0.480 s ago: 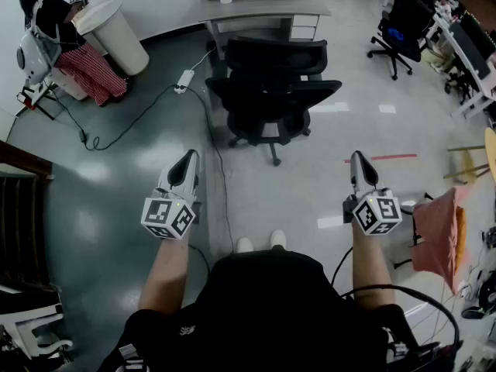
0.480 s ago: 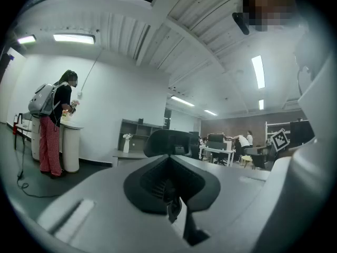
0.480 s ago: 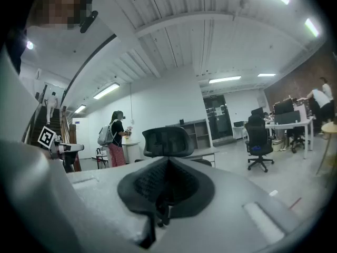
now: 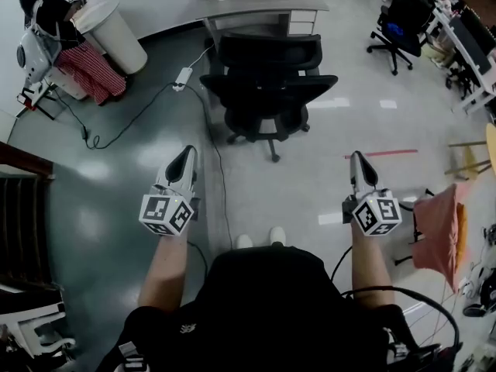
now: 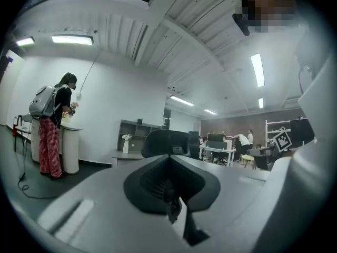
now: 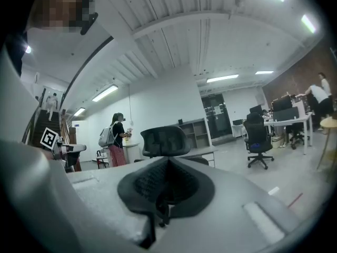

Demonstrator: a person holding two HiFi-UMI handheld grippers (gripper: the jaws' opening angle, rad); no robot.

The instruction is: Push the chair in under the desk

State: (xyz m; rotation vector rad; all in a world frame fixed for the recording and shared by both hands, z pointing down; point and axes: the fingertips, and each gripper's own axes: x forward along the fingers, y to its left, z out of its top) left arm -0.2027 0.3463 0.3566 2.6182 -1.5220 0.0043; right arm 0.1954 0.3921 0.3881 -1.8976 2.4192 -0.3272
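Observation:
A black office chair stands on the floor ahead of me, its back toward me, its front at the grey desk. Its headrest shows above the jaws in the left gripper view, and the same headrest rises over the jaws in the right gripper view. My left gripper is shut and empty, well short of the chair, to its lower left. My right gripper is also shut and empty, to the chair's lower right. Neither touches the chair.
A power strip and black cable run across the floor left of the chair. A white round bin and a person with a backpack stand far left. Other chairs and desks sit at the right; an orange cloth hangs near my right arm.
The chair and desk sit slightly higher in the head view than before; both grippers hold about the same place and stay shut.

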